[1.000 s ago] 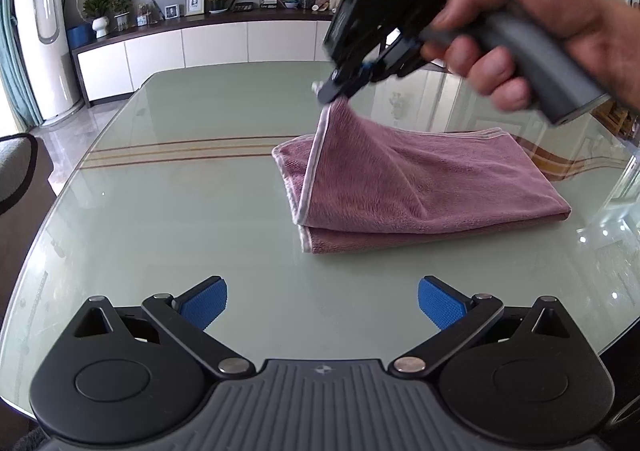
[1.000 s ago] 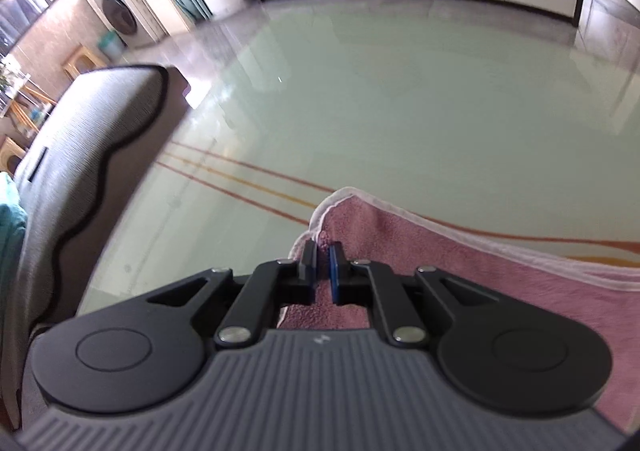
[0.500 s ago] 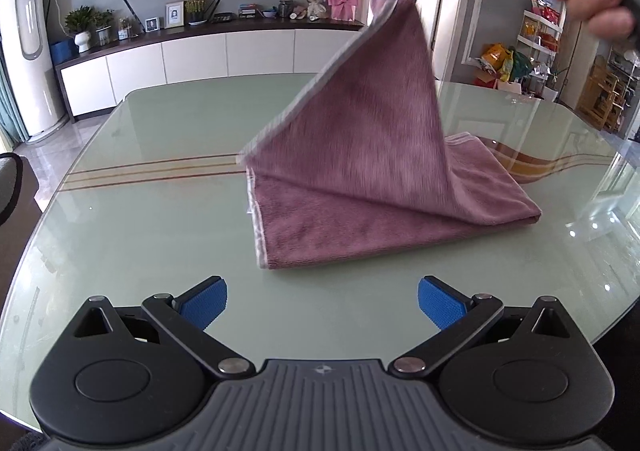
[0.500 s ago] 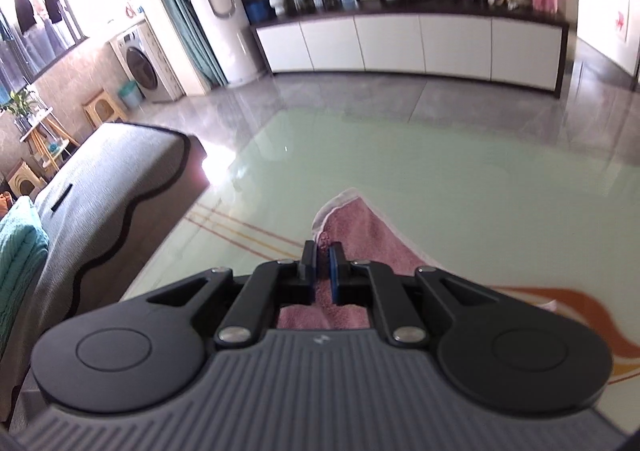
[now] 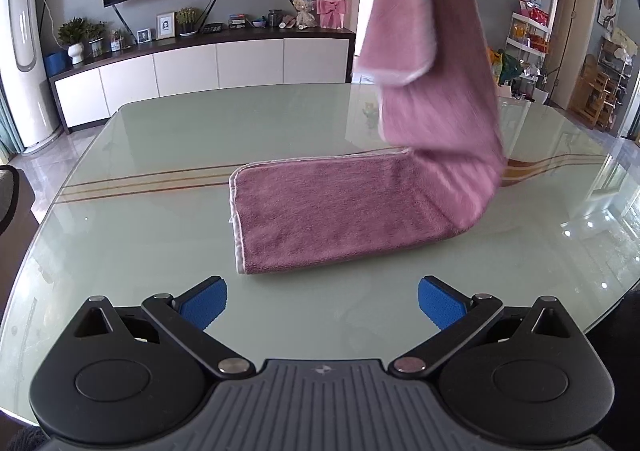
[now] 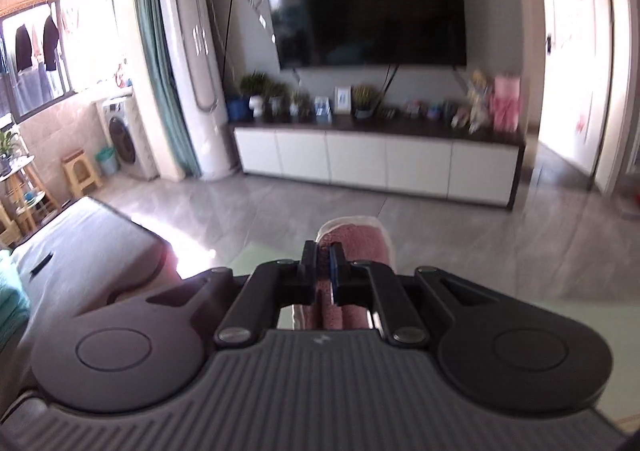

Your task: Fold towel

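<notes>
The towel (image 5: 340,211) lies on the table (image 5: 160,251), its right end lifted above it.

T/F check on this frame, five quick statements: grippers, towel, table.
1. The right gripper is clamped on the pink towel. True.
2. The left gripper holds the towel too. False: its jaws are open and empty, short of the towel.
3. The whole towel hangs in the air. False: one end lies flat on the glass table.
4. The towel has a pale edge trim. True.
5. The television is showing a picture. False: the screen is dark.
</notes>
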{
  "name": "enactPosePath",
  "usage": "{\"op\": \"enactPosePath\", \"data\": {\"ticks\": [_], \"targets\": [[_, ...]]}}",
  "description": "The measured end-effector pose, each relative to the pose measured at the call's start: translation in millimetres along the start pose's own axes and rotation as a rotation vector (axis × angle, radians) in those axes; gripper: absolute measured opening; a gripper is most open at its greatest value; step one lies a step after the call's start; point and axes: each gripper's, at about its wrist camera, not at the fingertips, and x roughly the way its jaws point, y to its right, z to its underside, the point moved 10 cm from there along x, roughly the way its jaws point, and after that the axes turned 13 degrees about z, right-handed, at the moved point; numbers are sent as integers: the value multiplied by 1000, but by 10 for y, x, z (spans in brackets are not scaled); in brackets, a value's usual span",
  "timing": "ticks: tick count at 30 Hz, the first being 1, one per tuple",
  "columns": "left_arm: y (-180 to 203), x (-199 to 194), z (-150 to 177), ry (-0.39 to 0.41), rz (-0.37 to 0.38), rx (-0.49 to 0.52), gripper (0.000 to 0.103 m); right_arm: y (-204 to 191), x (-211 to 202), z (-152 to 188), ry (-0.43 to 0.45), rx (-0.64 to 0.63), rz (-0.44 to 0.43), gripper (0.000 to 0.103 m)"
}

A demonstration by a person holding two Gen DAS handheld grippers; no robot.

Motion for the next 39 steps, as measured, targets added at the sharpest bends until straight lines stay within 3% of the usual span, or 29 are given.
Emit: {"op": "enactPosePath", "data": {"ticks": [10,13,15,19,23,25,30,33,39], "targets": [[-49,-107,-11,17,-20,-19,103,-125,-690,-1258,242,44,-17,3],[-76,-123,-14,20,-25,-28,103,-106,-903,-1600,286,57,9,3],[-88,-130,-23,27,-25,-40,103,-135,-905,-1631,270,16,41,3],[-67,-120,-16,30,-8,-40,102,-184,-542,-1066,167,-67,15,4],[-74,-94,36,15,3,-30,102,-236,162,172,-77,-175,-50,8],[-96,-84,46,13,4,-34,102,-210,583,951,-226,-209,-72,20],[-196,-46,85,-8,-5,-45,102,-168,1407,2443,-523,-226,-110,22],[-271,-15,119,-31,-8,-51,102,-206,1731,2907,-616,-232,-119,26],[-489,19,180,-61,-33,-83,103,-271,1967,3188,-639,-195,-114,31]]}}
